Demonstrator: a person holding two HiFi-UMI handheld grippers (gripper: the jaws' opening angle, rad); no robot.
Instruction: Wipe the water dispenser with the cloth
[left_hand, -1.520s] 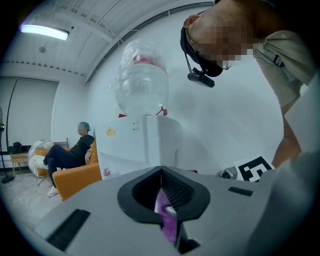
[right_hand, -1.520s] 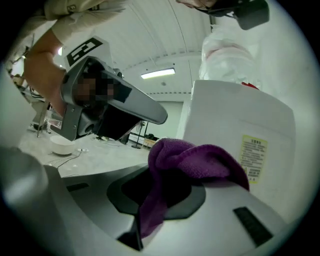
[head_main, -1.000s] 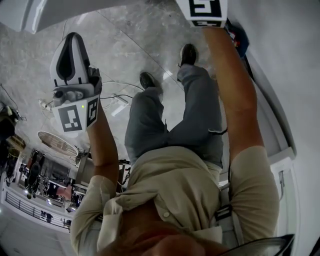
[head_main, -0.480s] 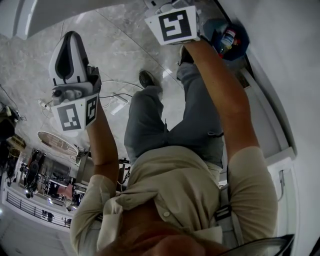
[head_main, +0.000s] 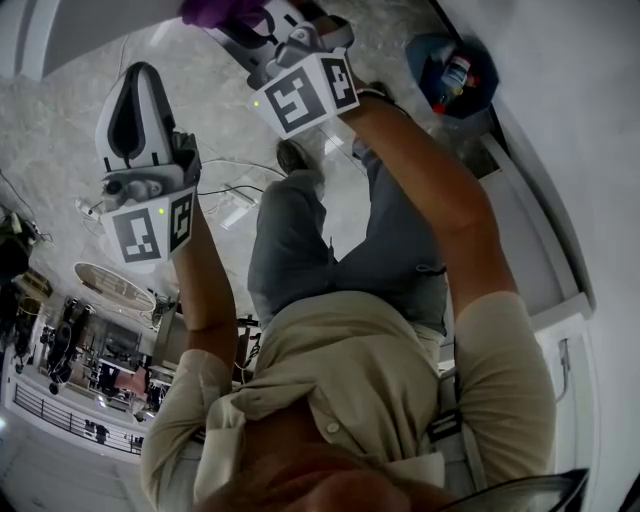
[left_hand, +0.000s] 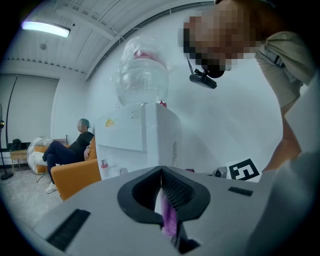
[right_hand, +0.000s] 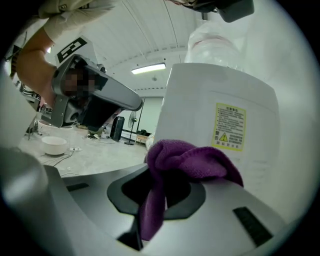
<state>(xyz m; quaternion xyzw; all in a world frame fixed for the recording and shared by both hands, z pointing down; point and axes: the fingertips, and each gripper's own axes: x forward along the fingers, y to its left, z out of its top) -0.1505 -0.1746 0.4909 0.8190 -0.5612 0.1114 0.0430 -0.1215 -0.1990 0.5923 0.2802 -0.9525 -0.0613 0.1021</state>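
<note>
The purple cloth (right_hand: 192, 160) is a soft, light rag with a towelling nap. It is bunched into a lump at the mouth of the right gripper (right_hand: 160, 197), whose jaws are clamped on it. One tail hangs down through the gap and the bulk bulges out in front. It looks likely to fold and drag rather than slide, so the wadded front is the part to press on a surface. The hold close behind that wad seems sound; a grip on a loose corner would probably let it flop.

Just beyond the cloth stands the water dispenser (right_hand: 220, 110), a white, smooth, rigid cabinet with a yellow warning label (right_hand: 230, 126) on the panel facing the rag. The cloth is near that panel, but whether it touches cannot be told. The clear bottle (left_hand: 142, 75) upturned on top probably makes the unit top-heavy, so moderate pressure seems wise.

The left gripper (left_hand: 162, 202) is held well apart, off to the person's left, with its jaws together. A thin purple-tinted sliver shows at their seam, and what it is cannot be made out
</note>
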